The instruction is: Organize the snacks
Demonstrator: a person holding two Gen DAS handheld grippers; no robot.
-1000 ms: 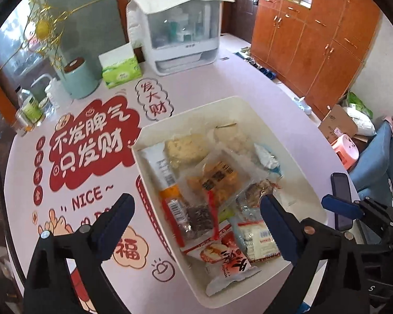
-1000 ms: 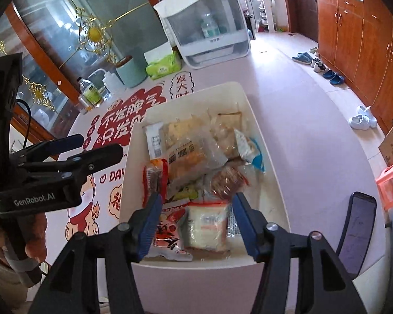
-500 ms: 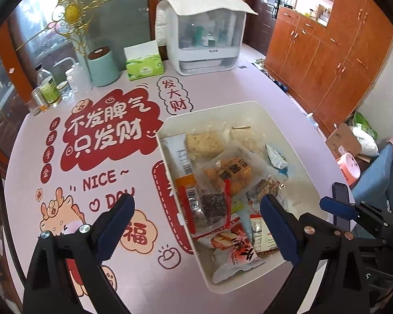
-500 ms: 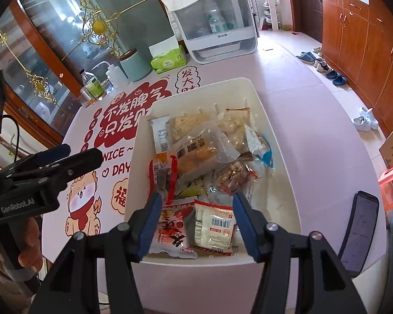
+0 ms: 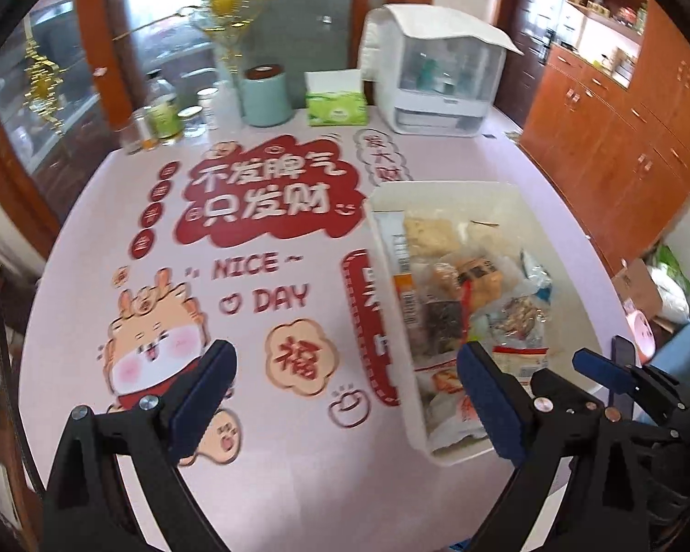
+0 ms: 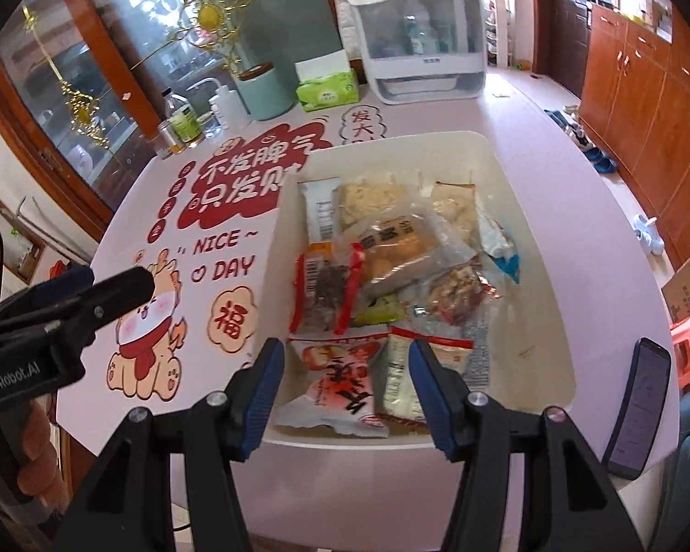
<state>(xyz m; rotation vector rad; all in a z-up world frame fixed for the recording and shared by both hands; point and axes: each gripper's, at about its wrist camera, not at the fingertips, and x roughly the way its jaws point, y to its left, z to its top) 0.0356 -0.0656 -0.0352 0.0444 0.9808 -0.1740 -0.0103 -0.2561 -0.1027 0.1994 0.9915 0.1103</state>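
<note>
A pink table (image 5: 299,469) printed "NICE ~ DAY" stands before wooden cabinets (image 5: 621,138). The white bin (image 6: 520,175) of snacks (image 6: 391,248) sits on its right half. The left gripper (image 5: 340,395), marked "GenRobot.AI", and the right gripper (image 6: 342,391) both hover spread and empty.

Orange-brown wooden cabinets (image 5: 621,138) line the right wall beside a glass-fronted cabinet (image 6: 69,92).
</note>
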